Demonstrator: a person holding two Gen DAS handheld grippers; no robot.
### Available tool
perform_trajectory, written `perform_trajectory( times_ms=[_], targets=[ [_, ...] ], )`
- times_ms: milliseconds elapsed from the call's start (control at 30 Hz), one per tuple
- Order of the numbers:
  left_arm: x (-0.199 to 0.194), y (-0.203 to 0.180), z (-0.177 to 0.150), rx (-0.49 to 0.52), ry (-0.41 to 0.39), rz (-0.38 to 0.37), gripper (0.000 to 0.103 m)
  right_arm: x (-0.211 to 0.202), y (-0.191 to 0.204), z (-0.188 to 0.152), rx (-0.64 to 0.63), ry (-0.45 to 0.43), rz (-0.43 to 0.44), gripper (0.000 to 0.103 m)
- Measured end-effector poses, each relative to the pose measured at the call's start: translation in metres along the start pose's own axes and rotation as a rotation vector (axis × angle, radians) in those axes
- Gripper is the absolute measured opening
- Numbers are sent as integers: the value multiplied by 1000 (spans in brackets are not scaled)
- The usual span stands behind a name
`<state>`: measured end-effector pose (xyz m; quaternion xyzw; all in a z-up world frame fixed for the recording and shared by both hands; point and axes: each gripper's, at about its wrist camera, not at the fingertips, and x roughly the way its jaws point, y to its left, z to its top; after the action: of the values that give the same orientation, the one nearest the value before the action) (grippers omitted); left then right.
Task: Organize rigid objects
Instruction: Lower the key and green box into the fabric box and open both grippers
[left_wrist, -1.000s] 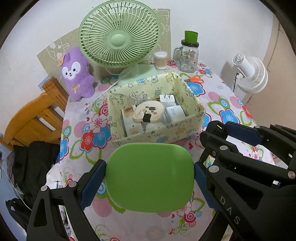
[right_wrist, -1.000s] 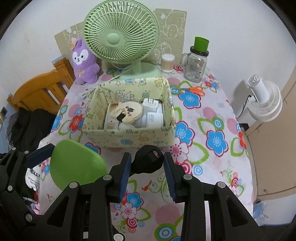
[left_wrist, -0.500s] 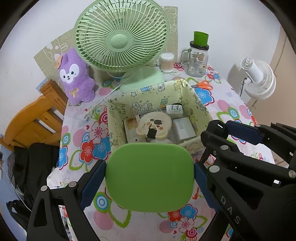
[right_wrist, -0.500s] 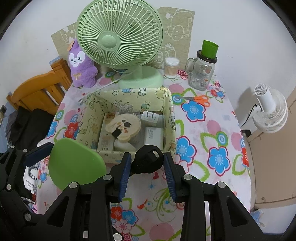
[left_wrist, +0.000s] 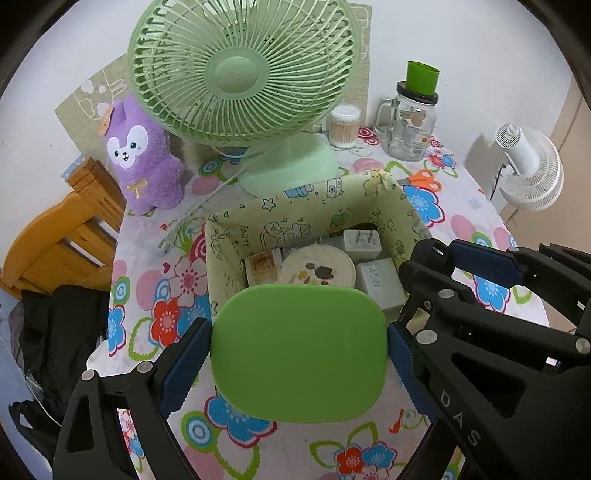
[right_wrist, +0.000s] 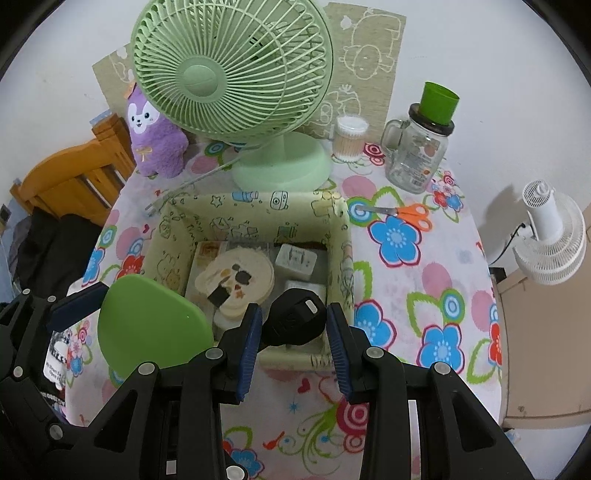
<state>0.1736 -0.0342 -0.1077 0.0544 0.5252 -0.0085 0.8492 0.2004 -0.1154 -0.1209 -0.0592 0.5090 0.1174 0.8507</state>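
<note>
A floral table (right_wrist: 424, 280) is carrying a green fan (right_wrist: 232, 70) at the back and, just in front of its base, a patterned box (right_wrist: 255, 206) that is holding a round cream case (right_wrist: 236, 275) and white chargers (right_wrist: 295, 258). The left gripper (left_wrist: 299, 354) is pinching a green lid (left_wrist: 299, 354) flat between its blue pads, hovering over the box's near edge (the lid is hiding that wall in the left view), while the right gripper (right_wrist: 293, 325) is squeezing a black plug (right_wrist: 293, 319) above the box's near right corner. Scissors (right_wrist: 406, 212) are lying just right of the box.
</note>
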Motion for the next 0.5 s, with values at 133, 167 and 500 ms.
perform_trajectory(
  times_ms=[133, 167, 500],
  targets=[
    [12, 4, 7, -11, 12, -1, 95, 13, 0, 10, -11, 11, 1, 38],
    [15, 5, 8, -14, 16, -1, 95, 16, 0, 11, -13, 15, 2, 38],
    [44, 13, 19, -30, 51, 4, 95, 50, 3, 26, -32, 48, 20, 39]
  ],
)
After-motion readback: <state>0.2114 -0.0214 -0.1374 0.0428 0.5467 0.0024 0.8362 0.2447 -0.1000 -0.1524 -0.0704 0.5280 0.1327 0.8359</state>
